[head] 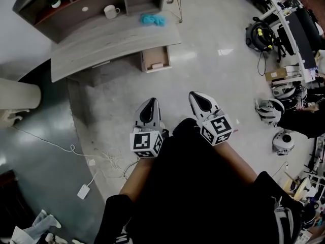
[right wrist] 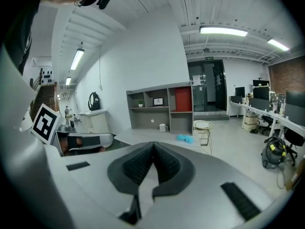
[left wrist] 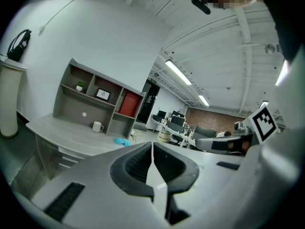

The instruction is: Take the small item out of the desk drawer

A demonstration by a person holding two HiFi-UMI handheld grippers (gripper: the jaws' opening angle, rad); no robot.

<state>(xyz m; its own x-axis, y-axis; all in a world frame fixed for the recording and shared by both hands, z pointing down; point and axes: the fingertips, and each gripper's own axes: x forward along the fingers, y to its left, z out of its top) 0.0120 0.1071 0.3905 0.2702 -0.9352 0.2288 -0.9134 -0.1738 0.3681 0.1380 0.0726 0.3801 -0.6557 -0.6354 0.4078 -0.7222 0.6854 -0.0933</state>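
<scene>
A grey desk (head: pixel 101 44) stands ahead across the floor, with a shelf unit (head: pixel 76 4) on top. Under its right end a drawer (head: pixel 155 58) hangs open, and a small pale item (head: pixel 157 65) lies inside. Both grippers are held out well short of the desk, over the bare floor. My left gripper (head: pixel 152 100) is shut with nothing in it, its jaws meeting in the left gripper view (left wrist: pixel 152 144). My right gripper (head: pixel 193 93) is shut and empty too (right wrist: pixel 153 143). From the gripper views the drawer is hidden.
A white mug (head: pixel 110 11) and a blue cloth (head: pixel 153 19) lie on the desk. A wire stool (right wrist: pixel 202 126) stands to its right. White cables and a charger (head: pixel 84 191) trail on the floor at left. A vacuum (head: pixel 259 34), helmets and desks crowd the right side.
</scene>
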